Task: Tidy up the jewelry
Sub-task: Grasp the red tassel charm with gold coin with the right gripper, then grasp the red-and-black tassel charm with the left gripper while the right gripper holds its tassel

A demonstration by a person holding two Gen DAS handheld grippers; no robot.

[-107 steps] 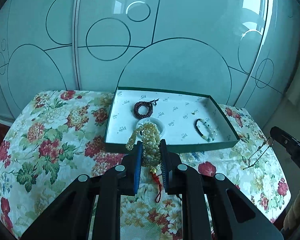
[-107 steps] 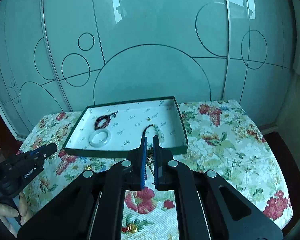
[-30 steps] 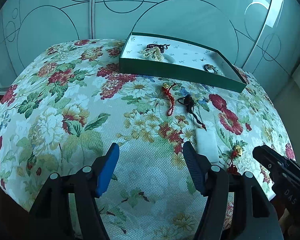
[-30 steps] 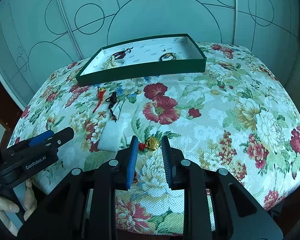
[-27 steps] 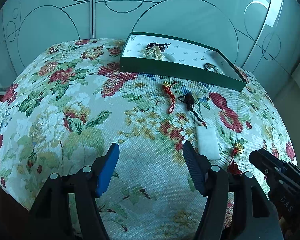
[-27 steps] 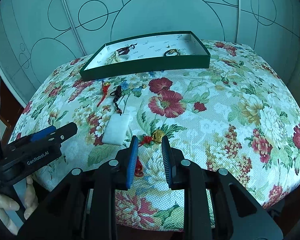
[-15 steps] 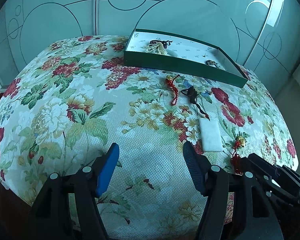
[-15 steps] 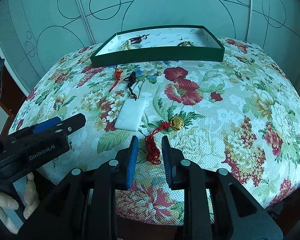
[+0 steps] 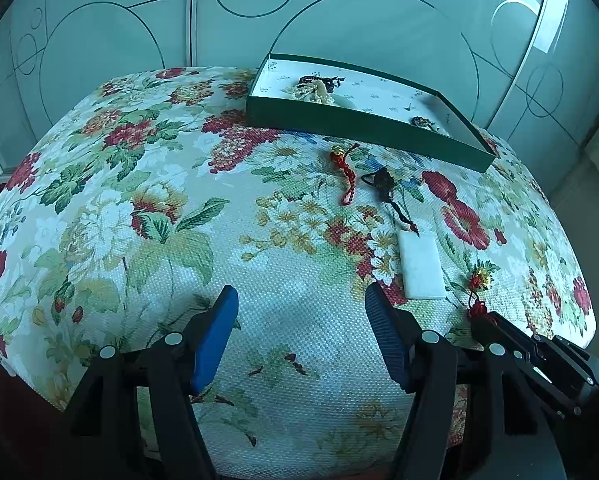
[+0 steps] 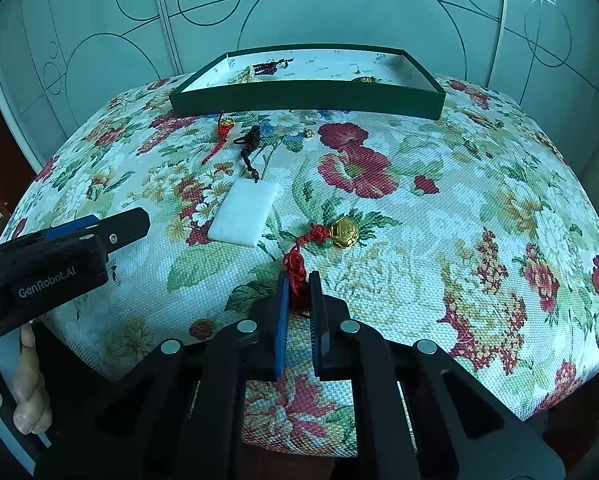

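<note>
A gold charm [image 10: 344, 232] on a red cord tassel [image 10: 297, 276] lies near the front of the floral cloth. My right gripper [image 10: 299, 280] is shut on the red tassel. The charm also shows in the left wrist view [image 9: 481, 278]. My left gripper [image 9: 301, 300] is open and empty above the cloth's front edge. A white jade pendant [image 10: 245, 212] on a black cord [image 10: 249, 144] lies left of the charm. A second red-corded charm [image 10: 224, 128] lies near the green tray [image 10: 307, 98], which holds several bracelets.
The floral cloth [image 10: 439, 208] covers a rounded table that drops off at the front and sides. Glass panels with circle patterns stand behind the tray. The tray also shows in the left wrist view [image 9: 363, 124], at the back right.
Both grippers have pulled back from the tray to the front of the table. The left gripper let its beads go in the tray. The right gripper closed on the red tassel.
</note>
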